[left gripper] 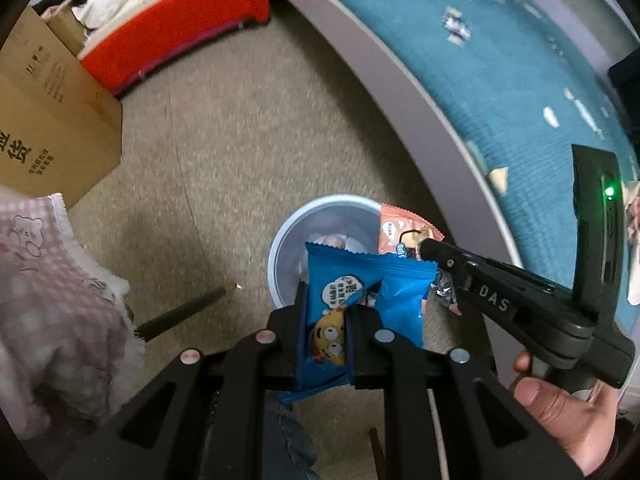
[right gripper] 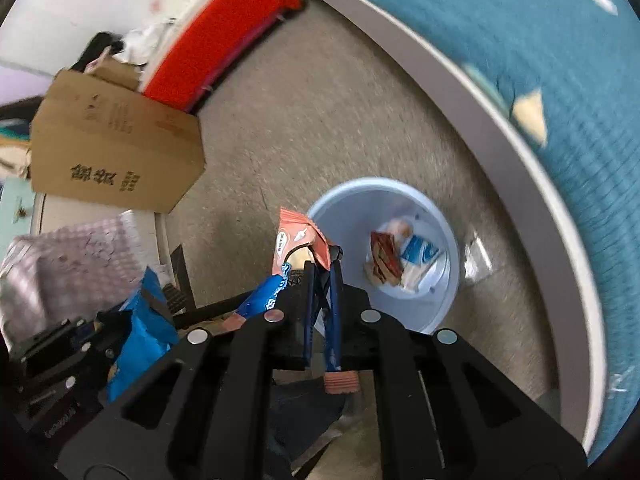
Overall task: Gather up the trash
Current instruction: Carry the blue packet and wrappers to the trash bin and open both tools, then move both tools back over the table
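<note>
Both tongs pinching wrappers — left tongs (left gripper: 326,300) blue wrapper (left gripper: 360,280), right tongs (right gripper: 322,276) orange wrapper (right gripper: 298,240) — centre over bin (right gripper: 440,216) before releasing.

Both hand-held grippers are matte black plastic with triangular cut-outs and round silver magnets along their arms; the right gripper (left gripper: 430,249) carries white "DAS" lettering and a green indicator light on its upright handle.
</note>
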`<state>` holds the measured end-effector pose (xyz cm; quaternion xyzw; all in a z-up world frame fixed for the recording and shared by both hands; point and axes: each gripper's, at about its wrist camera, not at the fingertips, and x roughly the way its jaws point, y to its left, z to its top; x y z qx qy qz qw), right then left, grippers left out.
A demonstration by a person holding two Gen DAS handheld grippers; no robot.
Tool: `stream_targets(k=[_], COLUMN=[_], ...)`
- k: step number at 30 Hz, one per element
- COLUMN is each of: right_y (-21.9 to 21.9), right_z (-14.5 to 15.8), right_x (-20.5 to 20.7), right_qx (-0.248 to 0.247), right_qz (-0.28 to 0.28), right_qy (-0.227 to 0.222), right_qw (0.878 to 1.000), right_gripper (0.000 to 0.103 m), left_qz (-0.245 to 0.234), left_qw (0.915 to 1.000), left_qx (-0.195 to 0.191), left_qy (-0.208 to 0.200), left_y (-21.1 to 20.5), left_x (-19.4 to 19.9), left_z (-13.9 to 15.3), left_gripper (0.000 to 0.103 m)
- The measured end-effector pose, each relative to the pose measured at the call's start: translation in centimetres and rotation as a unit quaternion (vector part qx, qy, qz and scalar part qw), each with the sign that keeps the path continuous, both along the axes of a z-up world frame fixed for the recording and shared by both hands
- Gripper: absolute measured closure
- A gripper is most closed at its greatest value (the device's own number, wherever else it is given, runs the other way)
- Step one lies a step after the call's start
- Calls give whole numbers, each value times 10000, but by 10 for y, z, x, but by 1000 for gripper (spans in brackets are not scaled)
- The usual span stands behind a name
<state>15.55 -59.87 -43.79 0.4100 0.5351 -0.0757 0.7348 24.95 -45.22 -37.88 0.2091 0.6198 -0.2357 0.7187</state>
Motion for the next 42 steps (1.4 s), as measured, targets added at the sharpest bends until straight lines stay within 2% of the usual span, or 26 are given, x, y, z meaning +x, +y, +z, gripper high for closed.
stream_targets(k=[3,5,7,9,10,12,15,19,21,23,26,32,36,42], right_y=[-4,-5,-7,-9,-10,-13,-16,-18,-20,-21,-23,-22,-10,20], right_z=[-24,-33,-38,-37,-37,-37,-34,-20,-11,3,29,93,148,224], right_x=[4,5,3,2,1,-1,-5,-12,-17,-21,-29,-48,-62,-73], right_qx=[214,311,300,239,229,197,127,-34,-101,-211,-436,-817,-1082,-1350], right_qz=[-106,-187,-268,-294,-301,-334,-389,-462,-555,-631,-726,-943,-1005,-893], right_qy=[232,327,385,344,337,342,309,220,128,40,-115,-628,-1068,-1630], right_qw=[9994,9988,9985,9987,9987,9987,9987,9987,9983,9978,9963,9902,9833,9733], right_gripper=[93,81,36,35,35,33,28,12,9,7,6,6,6,6], left_qz=[-61,-99,-114,-83,-76,-75,-54,82,164,177,245,230,209,170], left_qw=[9996,9992,9988,9984,9983,9980,9977,9970,9968,9970,9986,9976,9898,9771], left_qx=[242,341,372,453,486,573,573,703,727,730,469,-315,-844,-1361], left_qy=[98,179,287,329,316,248,348,329,278,200,76,-572,-1127,-1625], left_y=[-8,-12,-16,-17,-17,-19,-19,-17,-15,-15,-13,0,21,58], left_x=[5,6,8,12,13,15,16,16,15,12,6,-16,-30,-52], left_z=[-21,-32,-42,-51,-54,-59,-64,-63,-57,-48,-19,67,131,201], left_gripper=[87,86,83,68,65,42,27,24,22,21,21,19,18,18])
